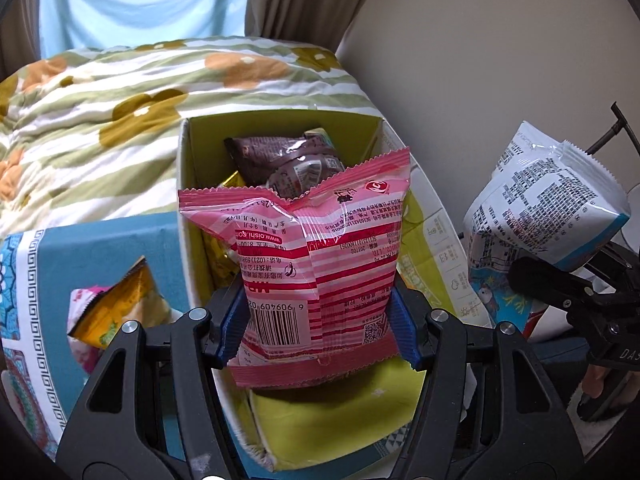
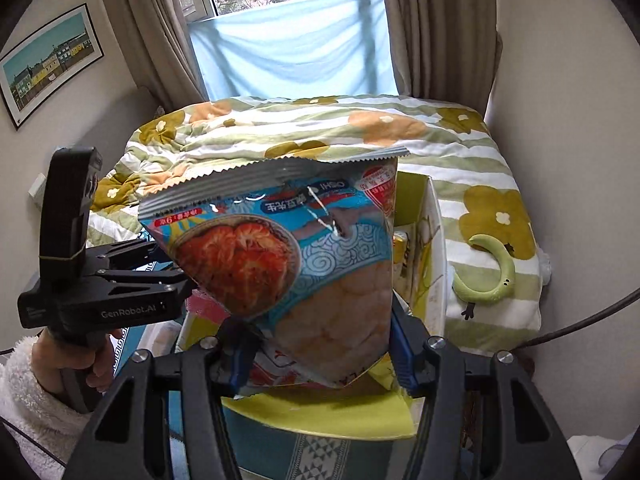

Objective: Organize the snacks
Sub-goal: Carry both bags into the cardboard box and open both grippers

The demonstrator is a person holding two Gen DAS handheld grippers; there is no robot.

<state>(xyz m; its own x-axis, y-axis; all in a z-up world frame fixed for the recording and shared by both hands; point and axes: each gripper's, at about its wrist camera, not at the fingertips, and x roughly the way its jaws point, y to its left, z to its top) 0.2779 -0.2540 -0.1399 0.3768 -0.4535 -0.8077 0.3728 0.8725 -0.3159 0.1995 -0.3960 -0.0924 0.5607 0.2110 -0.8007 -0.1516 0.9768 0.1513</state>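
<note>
My left gripper [image 1: 320, 320] is shut on a pink striped snack bag [image 1: 308, 256] and holds it upright over the open yellow-green cardboard box [image 1: 200, 152]. The box holds a brown snack bag [image 1: 292, 160] and a gold packet [image 1: 232, 182]. My right gripper [image 2: 320, 344] is shut on a blue prawn-cracker bag [image 2: 288, 256], held above the near end of the same box [image 2: 434, 248]. That bag also shows at the right of the left wrist view [image 1: 544, 208]. The left gripper shows at the left of the right wrist view [image 2: 176, 276].
A yellow and pink snack bag [image 1: 112, 308] lies on the blue patterned cloth [image 1: 100, 248] left of the box. A flowered quilt [image 1: 120, 112] covers the bed behind. A green curved toy [image 2: 496, 272] lies on the quilt to the right. A wall stands at the right.
</note>
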